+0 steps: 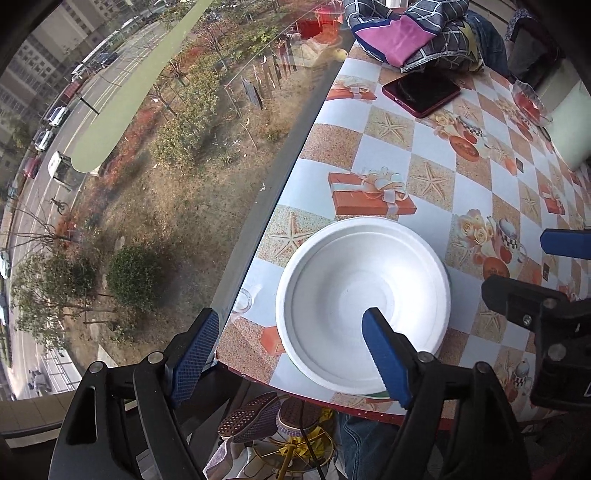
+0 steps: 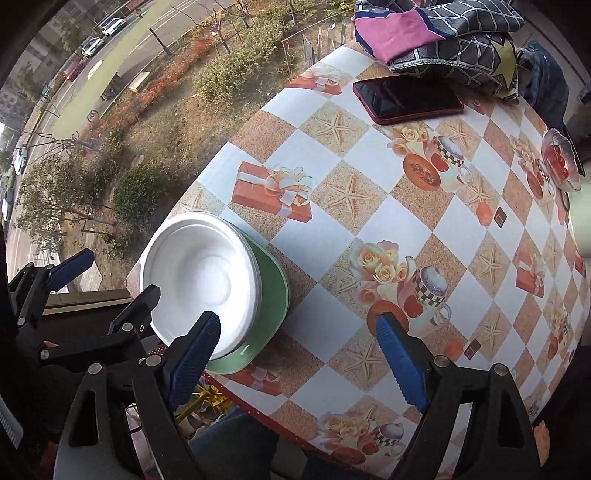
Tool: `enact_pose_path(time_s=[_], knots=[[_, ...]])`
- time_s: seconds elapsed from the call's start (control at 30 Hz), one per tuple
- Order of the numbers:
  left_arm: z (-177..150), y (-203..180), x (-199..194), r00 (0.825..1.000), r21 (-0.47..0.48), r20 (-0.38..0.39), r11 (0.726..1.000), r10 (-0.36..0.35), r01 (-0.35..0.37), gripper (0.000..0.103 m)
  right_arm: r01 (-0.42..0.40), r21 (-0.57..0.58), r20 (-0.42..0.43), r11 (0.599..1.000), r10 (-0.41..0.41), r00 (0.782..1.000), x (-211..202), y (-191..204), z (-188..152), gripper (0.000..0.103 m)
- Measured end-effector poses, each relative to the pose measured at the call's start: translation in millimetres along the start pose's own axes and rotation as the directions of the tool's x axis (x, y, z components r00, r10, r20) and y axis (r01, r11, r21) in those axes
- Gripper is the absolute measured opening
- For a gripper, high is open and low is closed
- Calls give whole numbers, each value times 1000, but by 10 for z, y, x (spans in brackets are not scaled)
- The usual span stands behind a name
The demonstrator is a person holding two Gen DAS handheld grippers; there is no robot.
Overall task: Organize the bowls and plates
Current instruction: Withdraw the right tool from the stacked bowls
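a: white foam bowl (image 2: 201, 277) sits nested on top of a green plate (image 2: 271, 295), near the table's corner by the window. the bowl's inside is bare.

b: and the table (image 2: 373, 229)?

a: covered in a checked oilcloth printed with starfish, gift boxes, roses and teapots. the stack stands on it at the near edge, beside the window glass.

b: where's the left gripper (image 1: 291, 350)?

a: its blue-padded fingers are spread wide. one finger (image 1: 384, 354) hangs over the bowl's (image 1: 362, 299) near rim, the other (image 1: 194, 354) lies past the table edge over the window side. nothing is between them but part of the bowl; i can't tell if the pad touches the foam.

b: the right gripper (image 2: 295, 354)?

a: also spread wide and holding nothing. its left finger (image 2: 194, 360) is just at the near rim of the stack, the other (image 2: 402, 363) is over bare oilcloth.

b: anything else on the table?

a: a red-cased phone (image 2: 406, 98) lying face up at the far side, folded patterned cloth (image 2: 436, 33) behind it, and a small glass dish (image 2: 559, 160) with something red in it, far right.
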State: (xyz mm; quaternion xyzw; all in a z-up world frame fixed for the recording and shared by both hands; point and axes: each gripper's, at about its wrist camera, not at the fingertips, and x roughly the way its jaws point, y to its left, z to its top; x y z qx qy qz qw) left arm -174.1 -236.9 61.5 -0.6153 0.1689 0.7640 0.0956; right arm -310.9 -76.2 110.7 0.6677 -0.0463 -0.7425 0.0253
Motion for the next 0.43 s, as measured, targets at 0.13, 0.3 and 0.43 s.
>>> enact_pose_path(time_s=[0.13, 0.3, 0.43], knots=[[-4, -1, -3, 1000, -1, -7, 1000, -1, 1, 83, -7, 7, -3, 1000, 7, 1000, -10, -15, -16, 87], [-9, -5, -2, 1000, 7, -6, 1000, 12, -12, 83, -7, 5, -3, 1000, 7, 1000, -13, -4, -19, 87], [-24, -8, -65, 999, 20, 35, 999, -37, 36, 83, -8, 8, -1, 1000, 8, 1000, -15, -12, -22, 87]])
